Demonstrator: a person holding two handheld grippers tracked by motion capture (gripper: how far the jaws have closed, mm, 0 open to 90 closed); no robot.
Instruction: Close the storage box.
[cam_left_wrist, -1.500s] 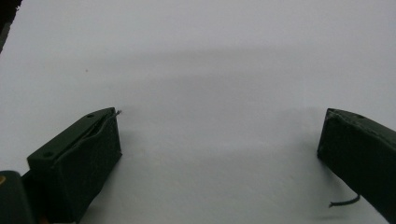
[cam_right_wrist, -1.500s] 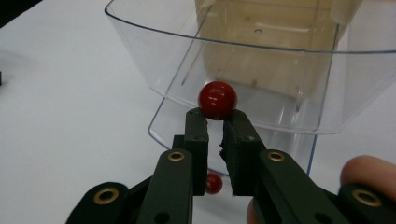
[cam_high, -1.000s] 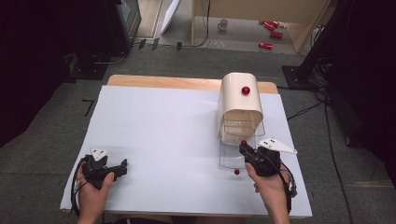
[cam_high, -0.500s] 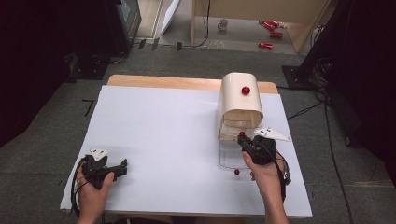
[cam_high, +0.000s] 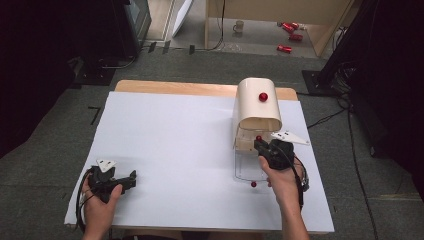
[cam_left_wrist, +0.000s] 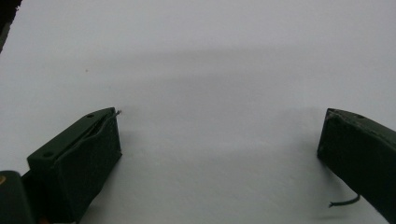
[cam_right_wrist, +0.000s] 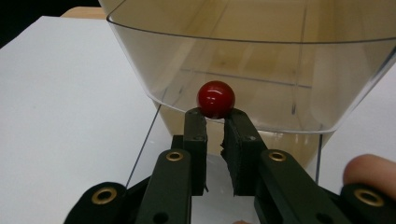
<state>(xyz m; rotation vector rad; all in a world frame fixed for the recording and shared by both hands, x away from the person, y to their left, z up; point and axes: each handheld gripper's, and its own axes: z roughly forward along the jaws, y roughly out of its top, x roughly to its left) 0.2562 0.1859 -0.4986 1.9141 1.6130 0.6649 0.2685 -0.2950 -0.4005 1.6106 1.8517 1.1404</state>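
Red knob (cam_right_wrist: 215, 99) gripped by right tongs (cam_right_wrist: 215, 116), now nearer cream box (cam_high: 257, 105); left tongs (cam_left_wrist: 219, 140) open.

Glossy red knob (cam_right_wrist: 215, 98) on clear curved lid (cam_right_wrist: 261, 79), pinched at its base.

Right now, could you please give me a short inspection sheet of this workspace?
Surface: white sheet over a wooden table; bare around the left hand.
Job's things: cream bread-box-like container with a red knob on top; its clear lid carries a second red knob; a third red knob lies near the table's front edge.
Clutter: nothing seen on the sheet.
Grippers: right gripper shut on the lid's red knob; left gripper open, resting on the sheet.
Cables: one trails from each gripper; more run over the floor.
Surroundings: mug and red cans on the floor beyond.
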